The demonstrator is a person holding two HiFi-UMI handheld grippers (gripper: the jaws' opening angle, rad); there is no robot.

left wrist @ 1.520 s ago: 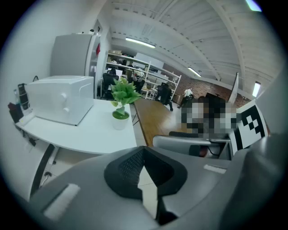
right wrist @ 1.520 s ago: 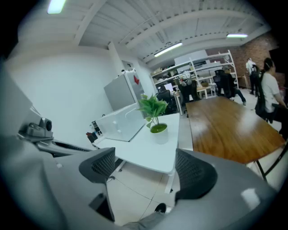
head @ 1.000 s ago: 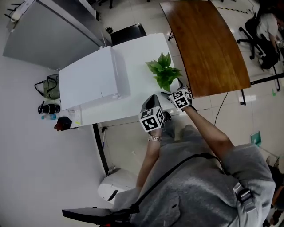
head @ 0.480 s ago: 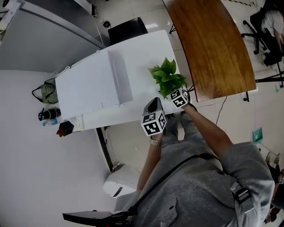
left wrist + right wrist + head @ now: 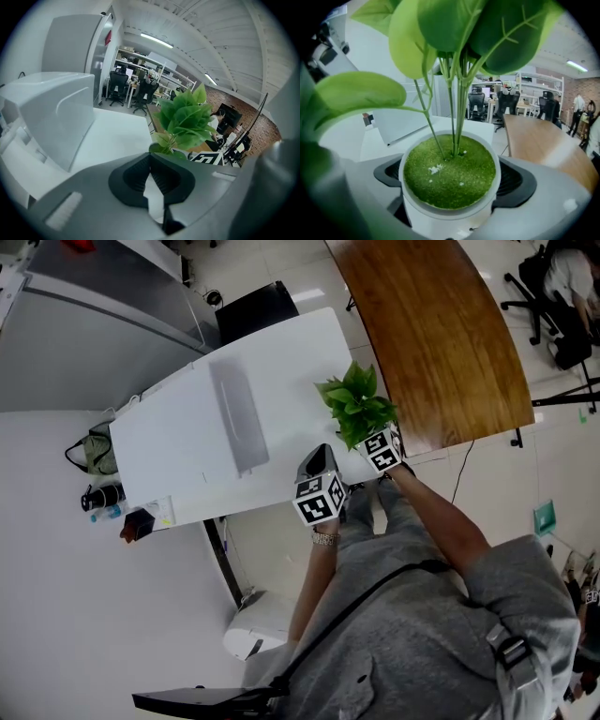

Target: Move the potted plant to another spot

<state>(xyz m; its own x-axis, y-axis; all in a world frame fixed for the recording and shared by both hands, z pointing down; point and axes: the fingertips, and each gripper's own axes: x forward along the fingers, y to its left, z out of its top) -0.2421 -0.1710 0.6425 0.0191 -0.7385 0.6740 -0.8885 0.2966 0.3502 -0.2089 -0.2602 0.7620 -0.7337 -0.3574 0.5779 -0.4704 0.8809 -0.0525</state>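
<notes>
Sitting left of the white table (image 5: 281, 352): a dark bag (image 5: 86, 448) and a black cylinder (image 5: 101, 496) lay just beside the table's left end.
White unit (image 5: 178, 442): a large boxy white housing with a grey strip along its top filled the left half of the white table.
Black chair (image 5: 258, 306): it stood at the far end of the white table.
Left gripper (image 5: 150, 158): it hovered over the white table's near edge, just left of the plant. Its dark jaws were pressed together at the tips with nothing between them.
Potted plant (image 5: 356, 407): it stood at the near right corner of the white table, broad green leaves rising on thin stems. Whether its base touched the tabletop could not be told.
White pot (image 5: 440, 220): its top was filled to the rim with a green, moss-like layer.
Right gripper (image 5: 452, 180): reaching in from the white table's near side, its jaws were clamped on the pot, one dark pad against each side of the wall.
Wooden table (image 5: 441, 334): long and brown, it ran just beside the white table's right edge.
Office chair (image 5: 553, 296): it stood well to the right of the white table, beyond the wooden one.
</notes>
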